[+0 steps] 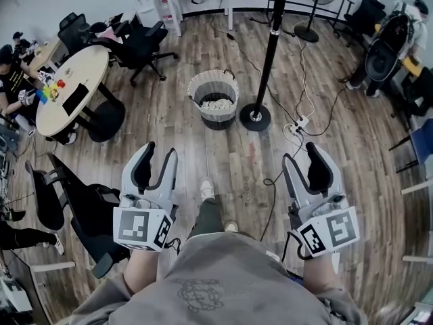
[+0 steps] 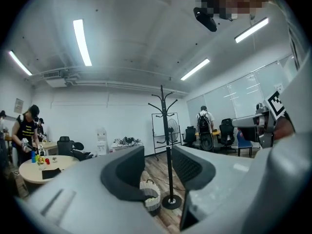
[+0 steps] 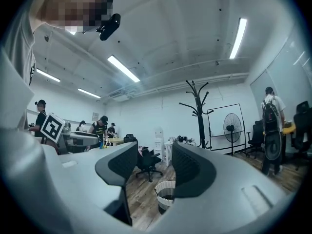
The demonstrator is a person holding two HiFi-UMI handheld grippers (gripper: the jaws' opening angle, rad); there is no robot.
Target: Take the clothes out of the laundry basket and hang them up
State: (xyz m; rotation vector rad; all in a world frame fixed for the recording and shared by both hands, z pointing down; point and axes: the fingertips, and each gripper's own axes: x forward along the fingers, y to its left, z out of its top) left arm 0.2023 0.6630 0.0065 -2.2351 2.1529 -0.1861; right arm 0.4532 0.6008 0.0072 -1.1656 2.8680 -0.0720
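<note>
A pale woven laundry basket with a dark lower band [image 1: 213,100] stands on the wood-plank floor [image 1: 203,156] just beside the round black base of a tall black coat stand [image 1: 255,116], on the base's left in the head view. Light-coloured crumpled clothes [image 1: 216,103] lie inside the basket, below its rim.

The left gripper [image 1: 157,156] and the right gripper [image 1: 304,160] are both held low and near the person's body, well apart from the coat stand, and both point towards it. In the left gripper view the fingers [image 2: 124,172] stand apart with nothing between them. The basket [image 2: 150,195] and the coat stand's pole [image 2: 167,145] show through the gap. In the right gripper view the fingers [image 3: 192,169] are likewise spread and empty, with the basket [image 3: 164,194] visible low between them and the coat stand [image 3: 199,111] rising above the right finger.

A white power strip [image 1: 298,123] with black cables lies on the floor close to the right of the stand's base. A round beige table [image 1: 71,87] ringed by black office chairs sits far to the stand's left. A black pedestal fan [image 3: 231,127] stands beyond the stand, near the far wall.
</note>
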